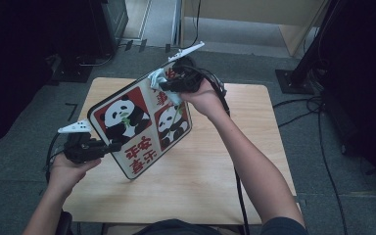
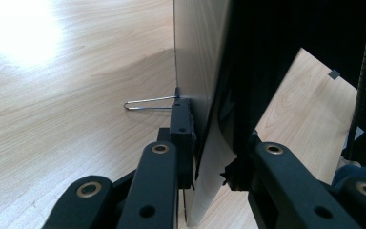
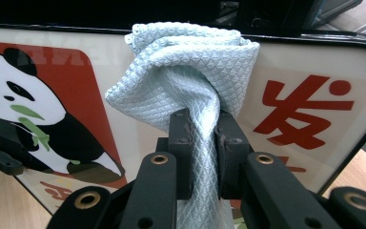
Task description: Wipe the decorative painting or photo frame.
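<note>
A rounded board (image 1: 142, 122) printed with pandas and red characters is held tilted above the wooden table (image 1: 200, 171). My left gripper (image 1: 111, 146) is shut on its lower left edge. In the left gripper view the jaws (image 2: 212, 157) clamp the board (image 2: 205, 71) edge-on, and a thin wire loop (image 2: 147, 102) sticks out from its back. My right gripper (image 1: 165, 86) is shut on a light blue waffle-weave cloth (image 1: 157, 77) at the board's upper edge. In the right gripper view the bunched cloth (image 3: 186, 67) presses against the board's face (image 3: 305, 105) beyond the gripper (image 3: 203, 143).
The small table stands on grey carpet. Cables (image 1: 318, 112) run over the floor at the right, beside a black stand base (image 1: 293, 81). Dark equipment (image 1: 107, 24) stands at the back left. The right gripper's cable (image 1: 239, 191) trails down across the table's front edge.
</note>
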